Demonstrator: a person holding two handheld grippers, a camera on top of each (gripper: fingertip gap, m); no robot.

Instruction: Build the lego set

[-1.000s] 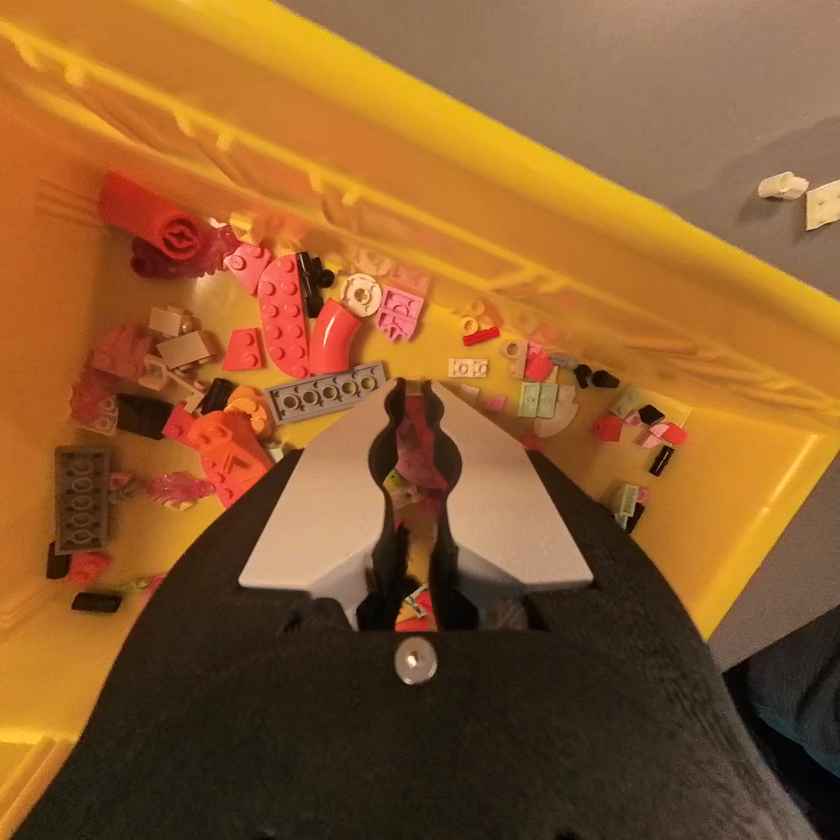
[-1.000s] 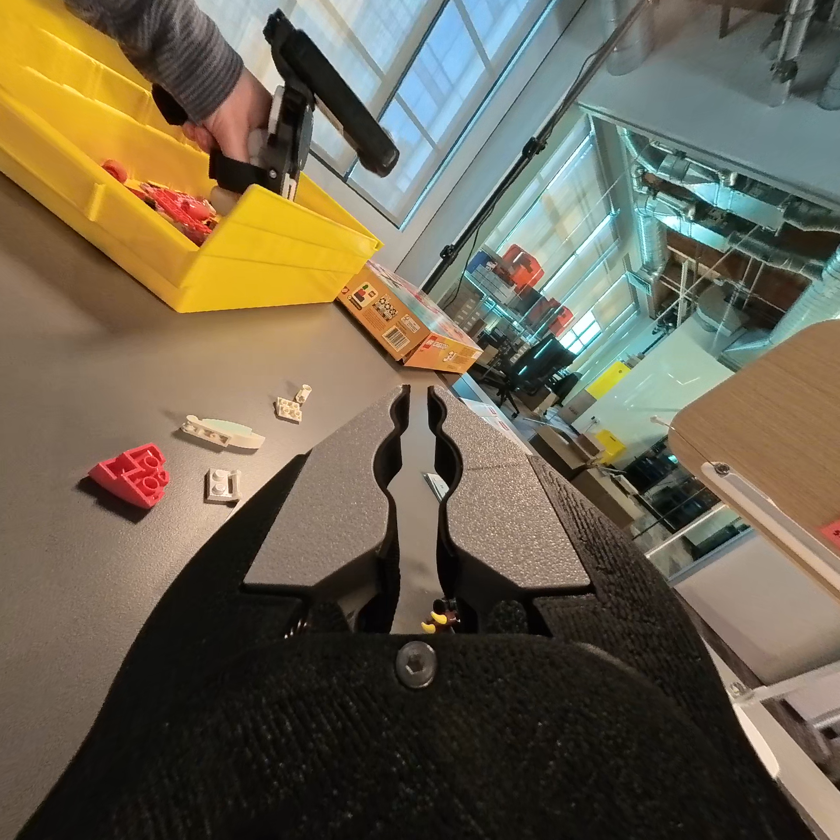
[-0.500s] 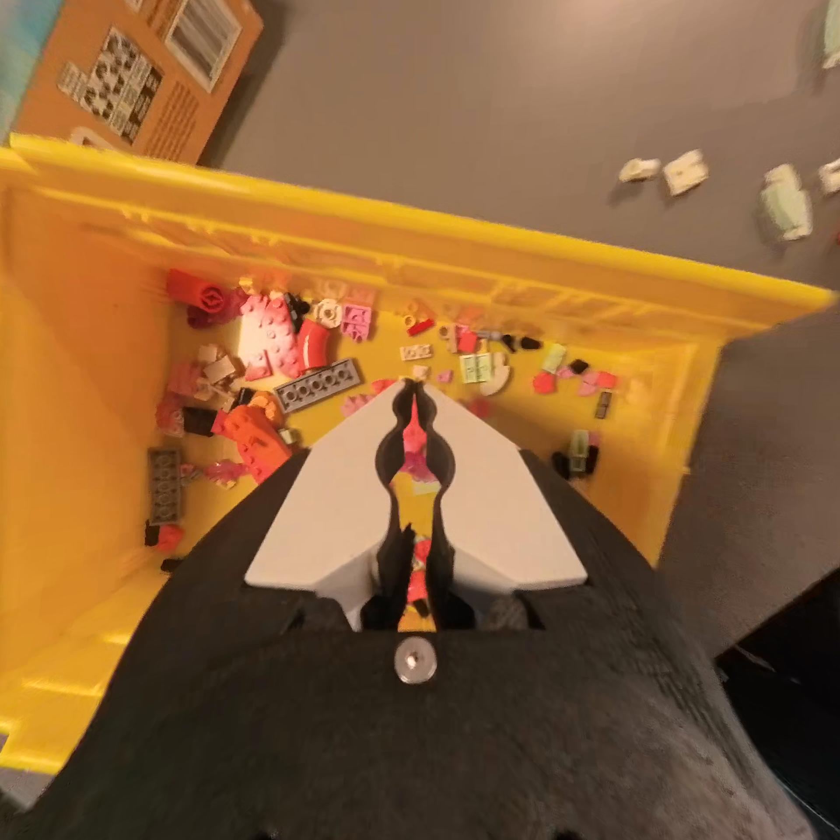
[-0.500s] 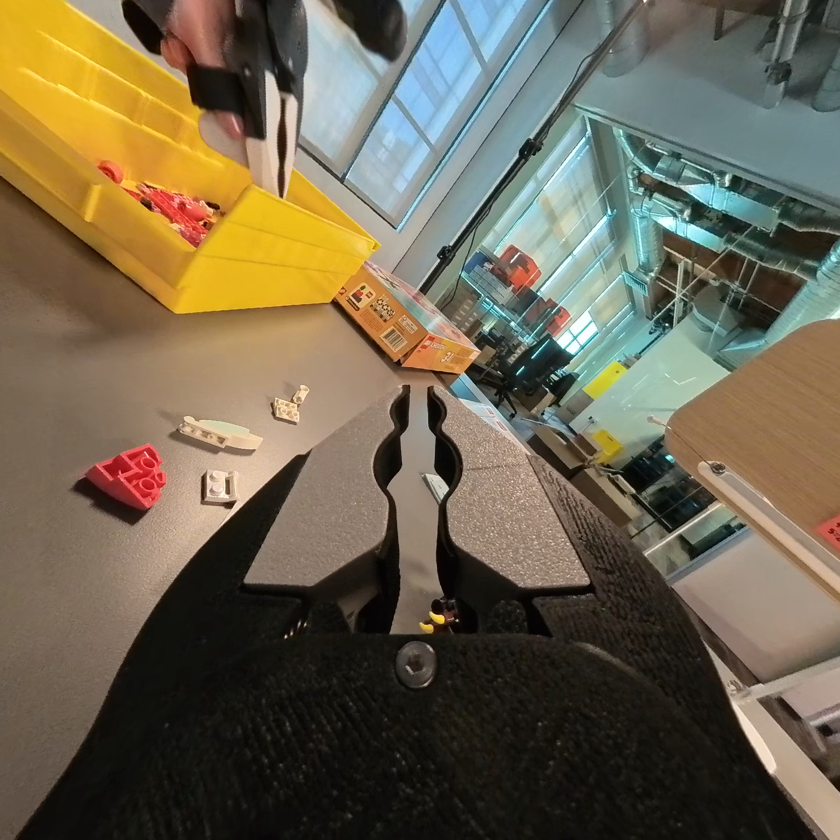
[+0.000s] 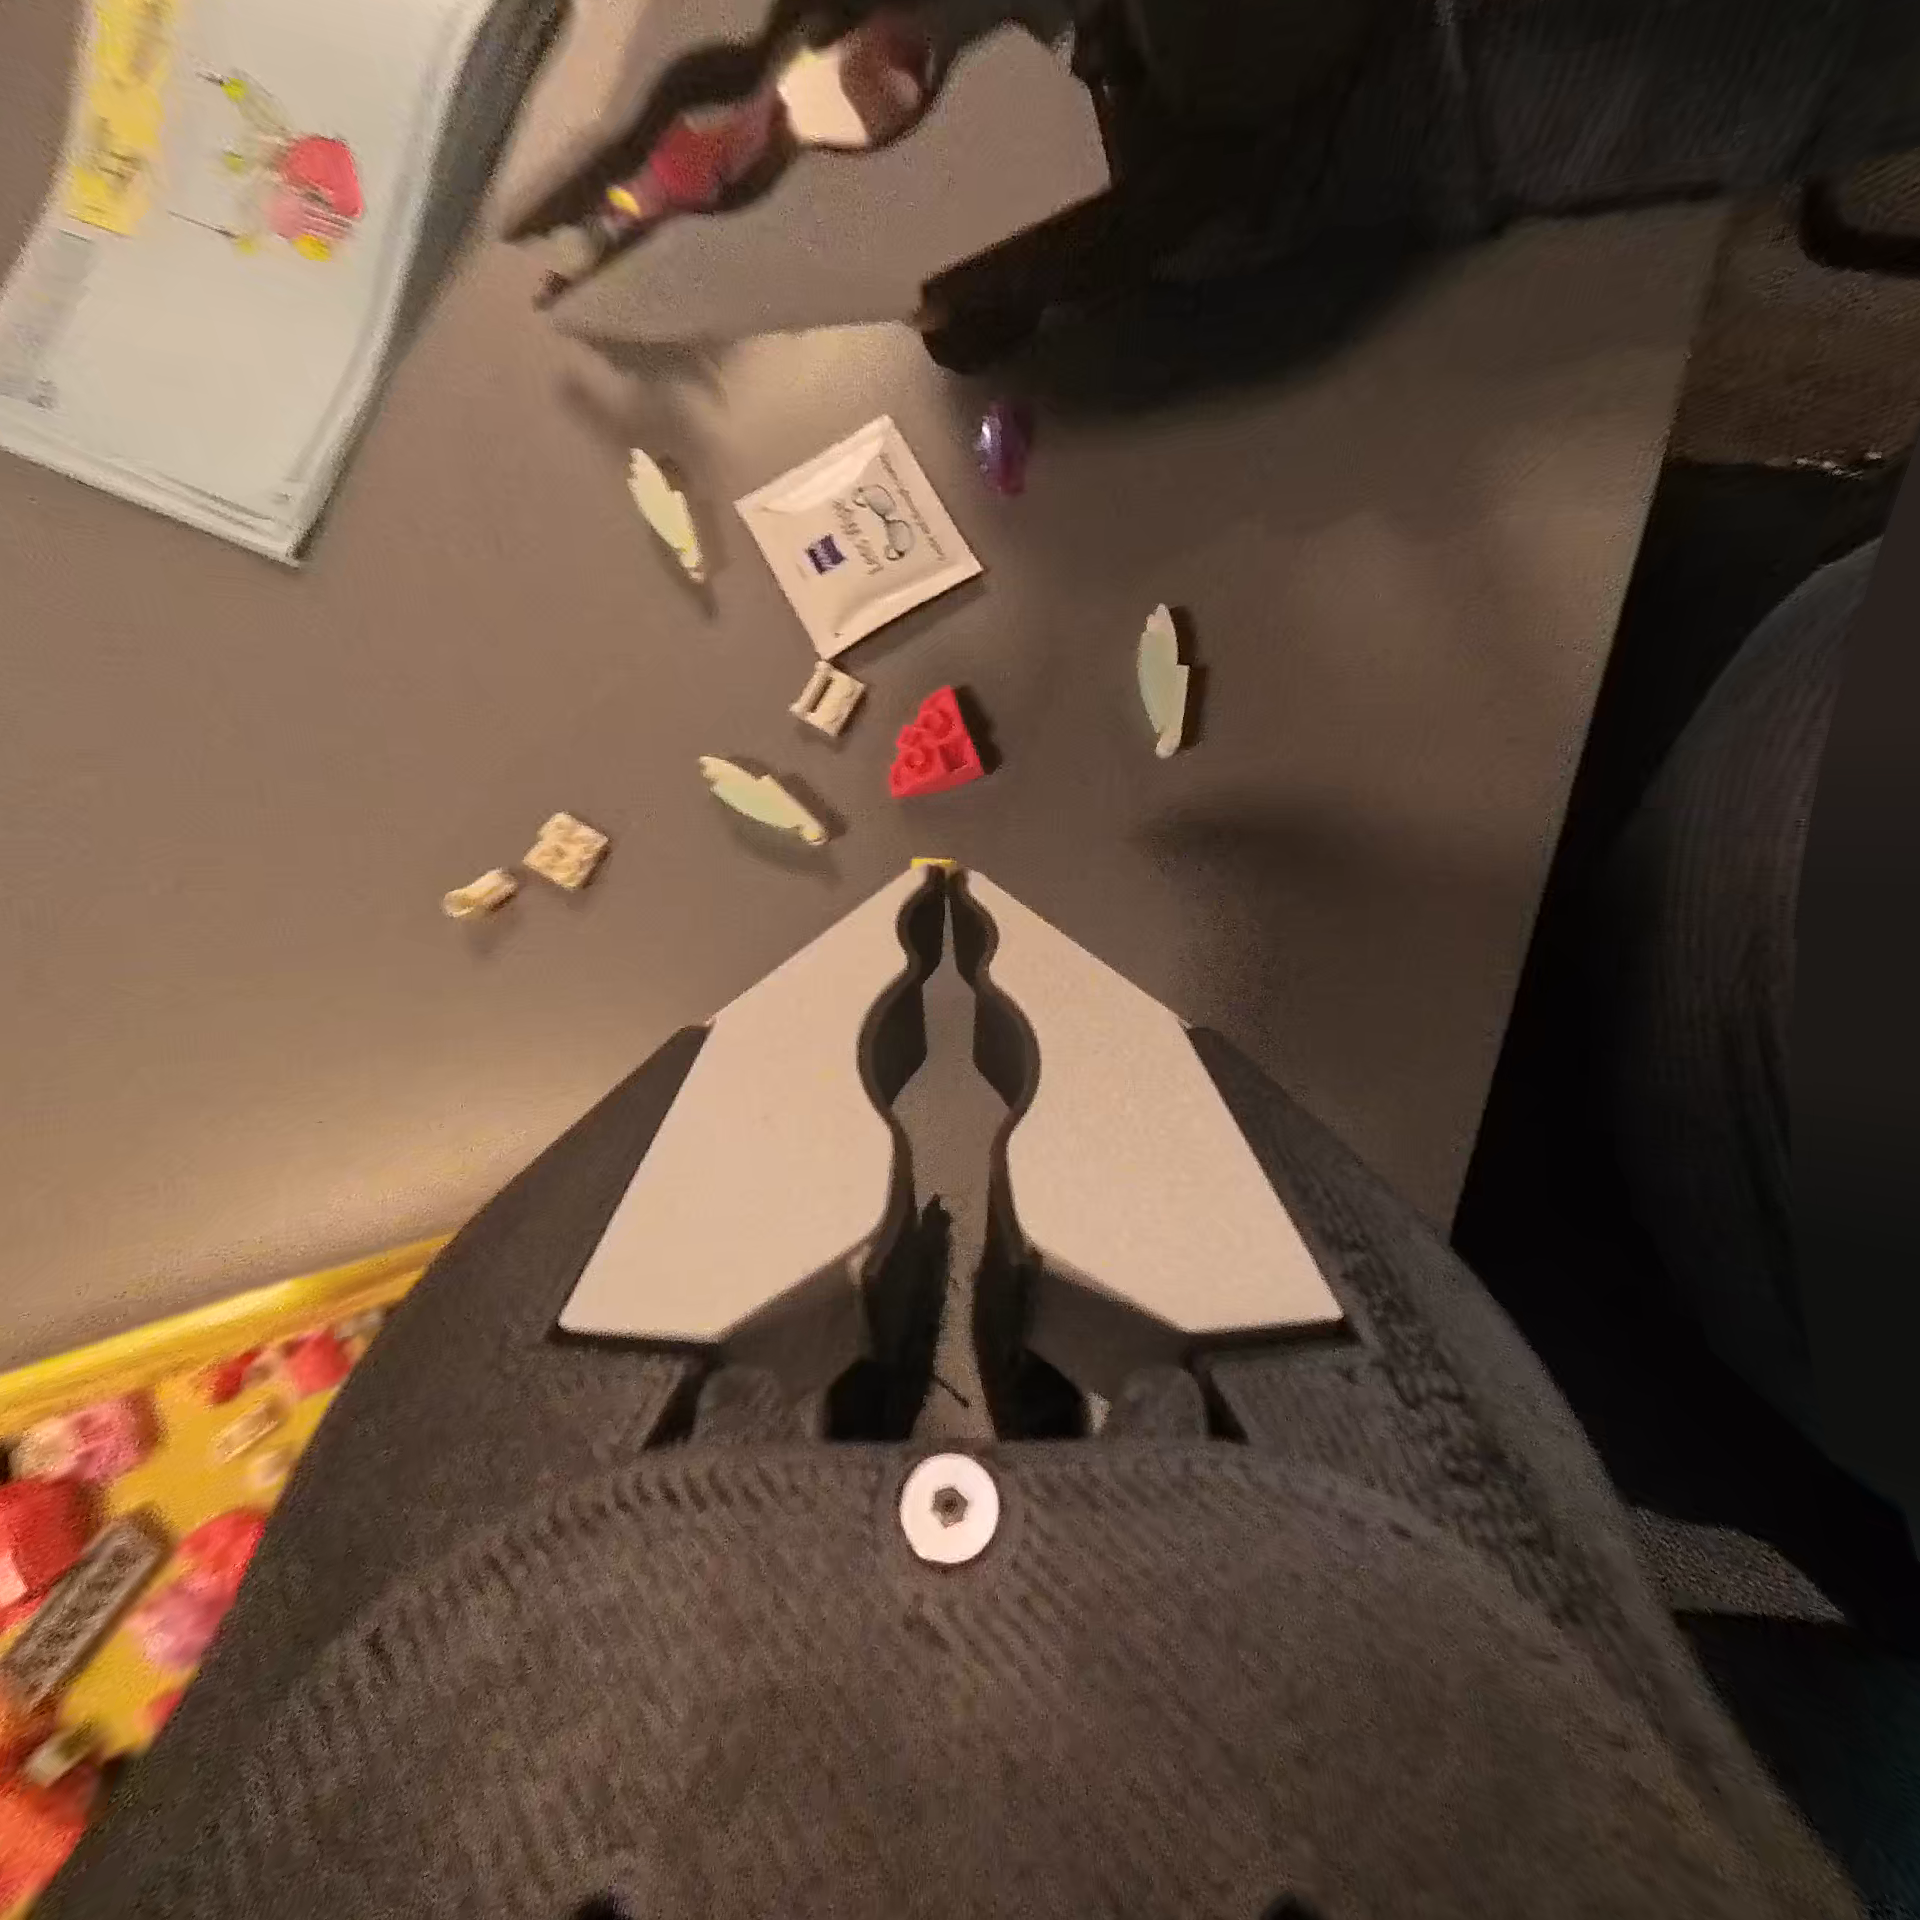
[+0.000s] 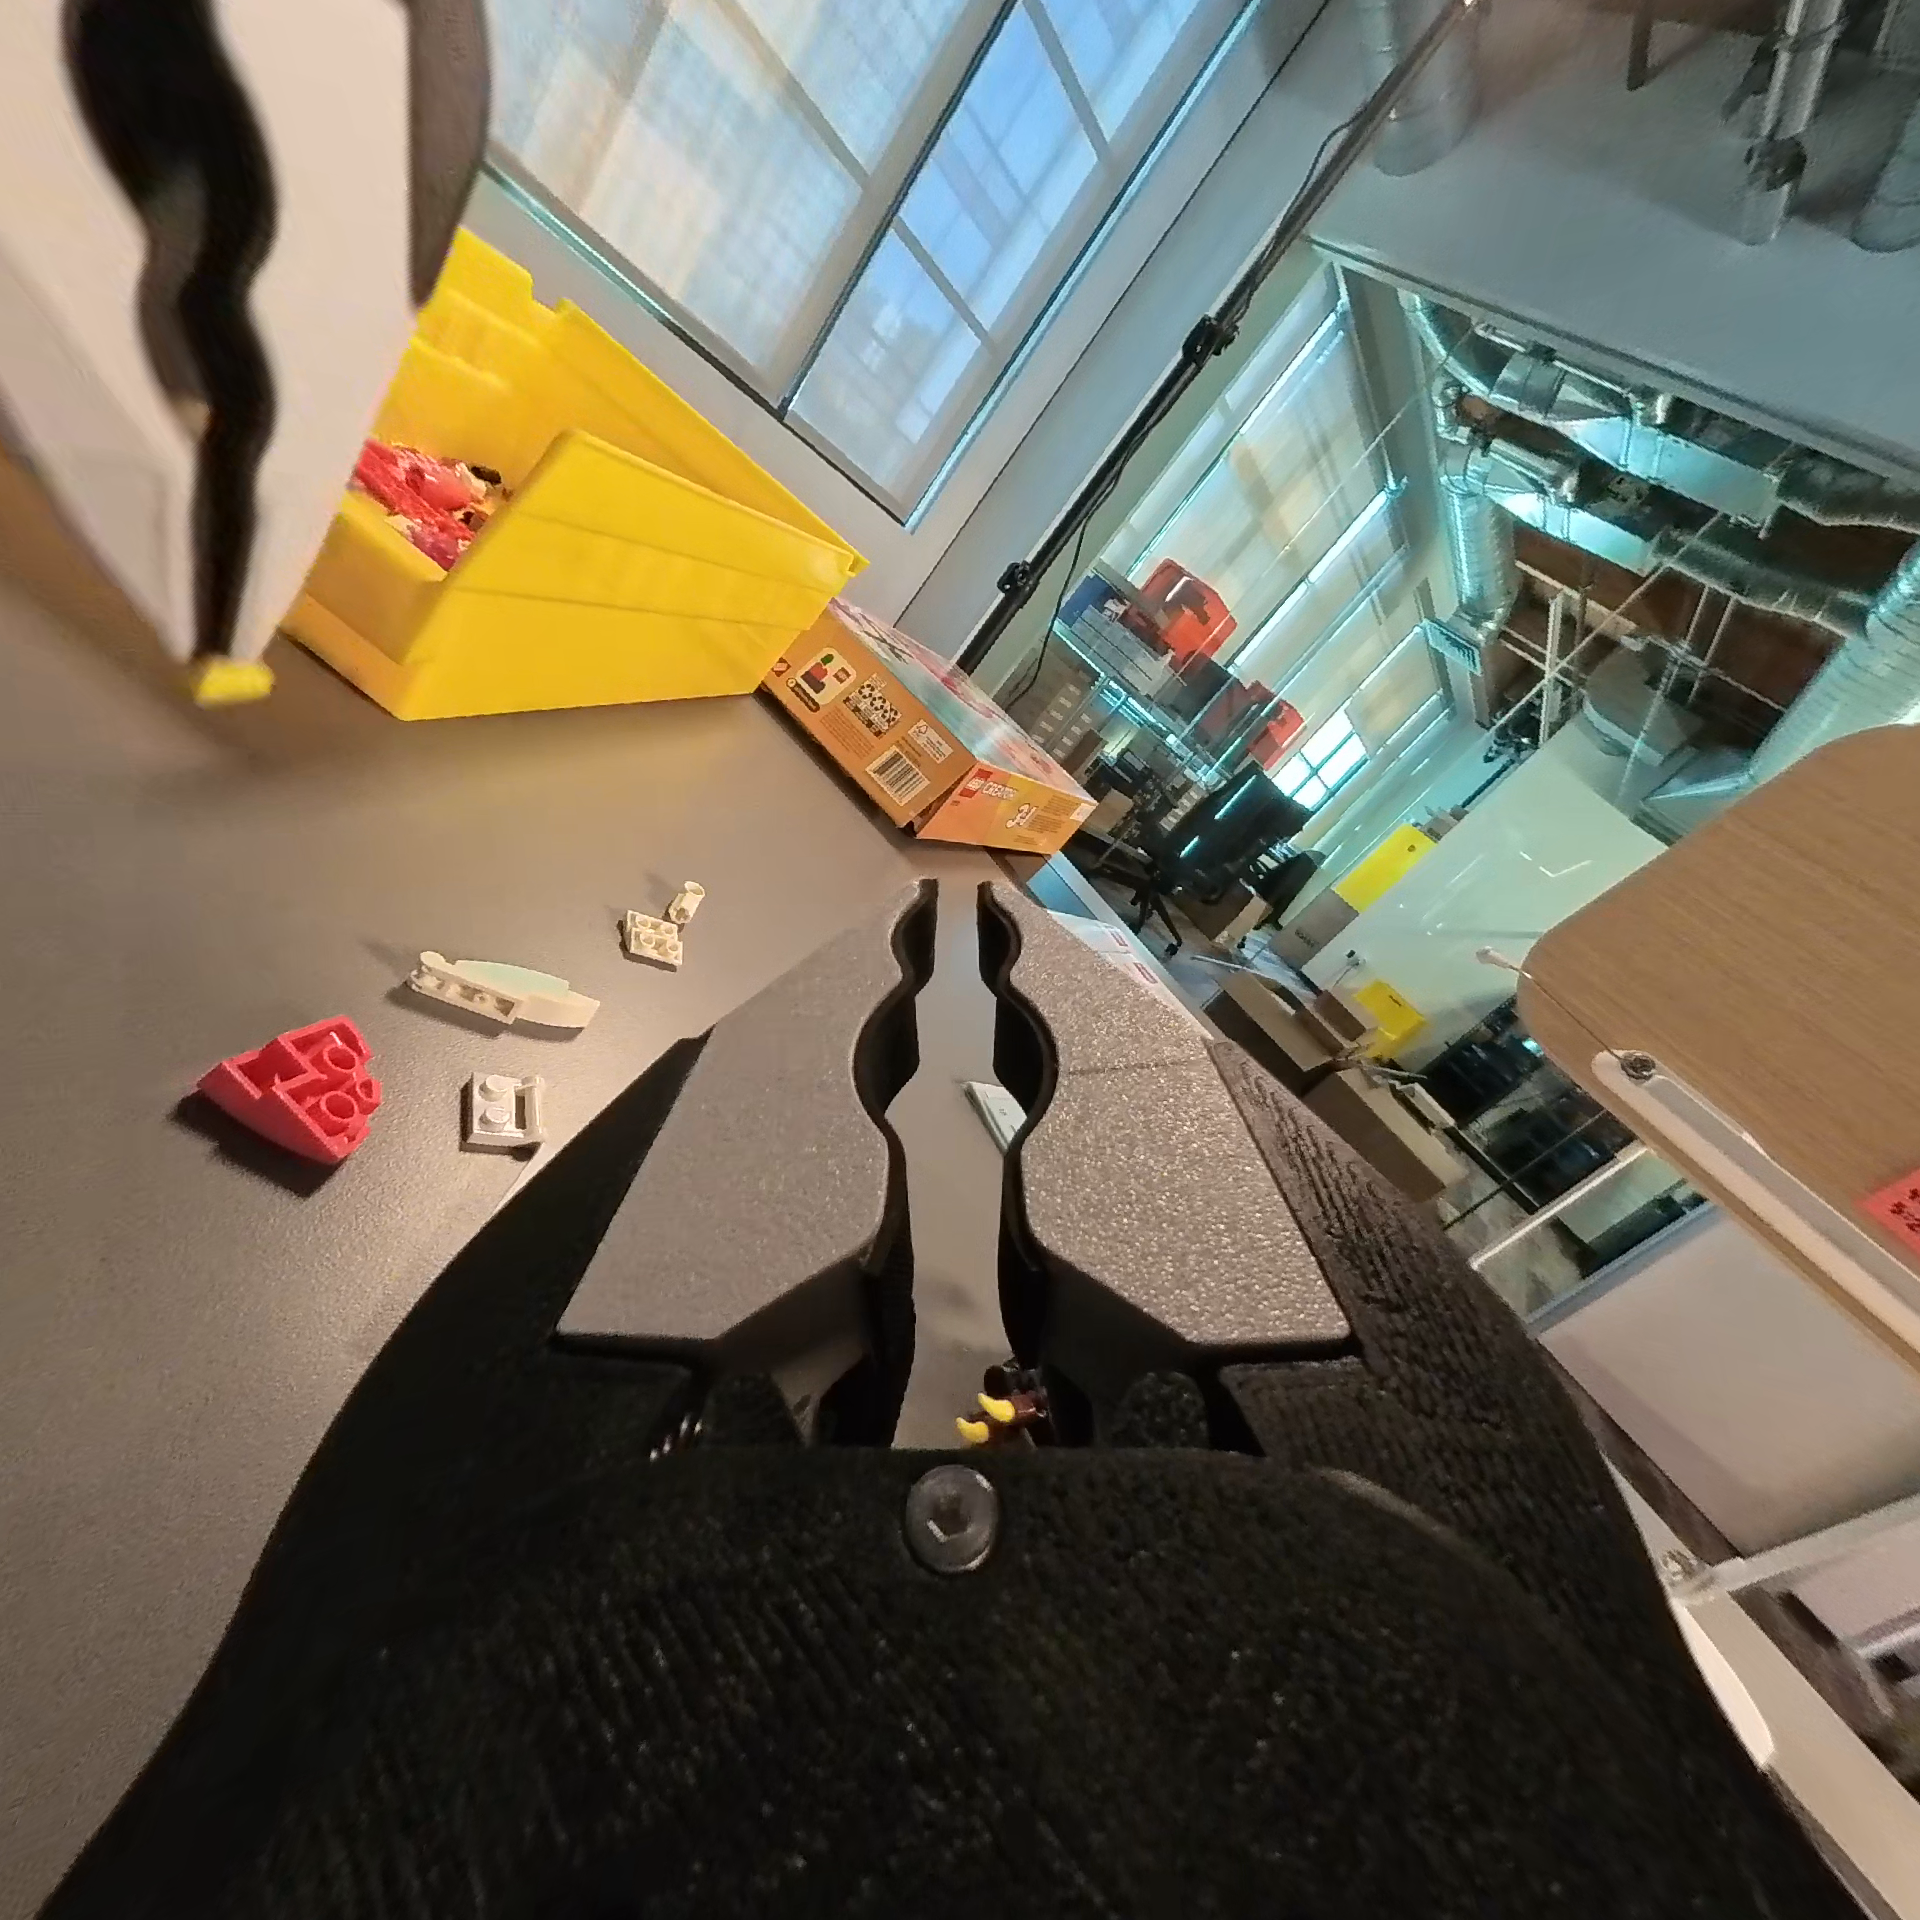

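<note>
While the left gripper [image 5: 938, 871] hung above the grey tabletop [image 5: 260, 727], its pale fingers [image 5: 831, 1039] were clenched on a tiny yellow brick [image 5: 932, 861], which stuck out just past the tips; the right wrist view showed the same yellow piece [image 6: 231, 681] pinched at the tips, clear of the surface. Nearest below it lay a red wedge brick [image 5: 938, 744] and a pale green curved plate [image 5: 764, 800], with two more such plates [image 5: 665, 511] [image 5: 1162, 681] farther off. A small white clip plate [image 5: 828, 698] sat just beside a white sachet [image 5: 860, 535], and a cream square plate [image 5: 566, 849] lay next to a small cream piece [image 5: 479, 891]. A yellow bin [image 6: 582, 582] of red and pink bricks stood behind, with an orange box [image 6: 925, 748] beside it and a booklet [image 5: 197, 260] at the far left.

The right gripper [image 6: 957, 894] rested low over the tabletop, its black fingers [image 6: 810, 1143] slightly parted and grasping nothing.
</note>
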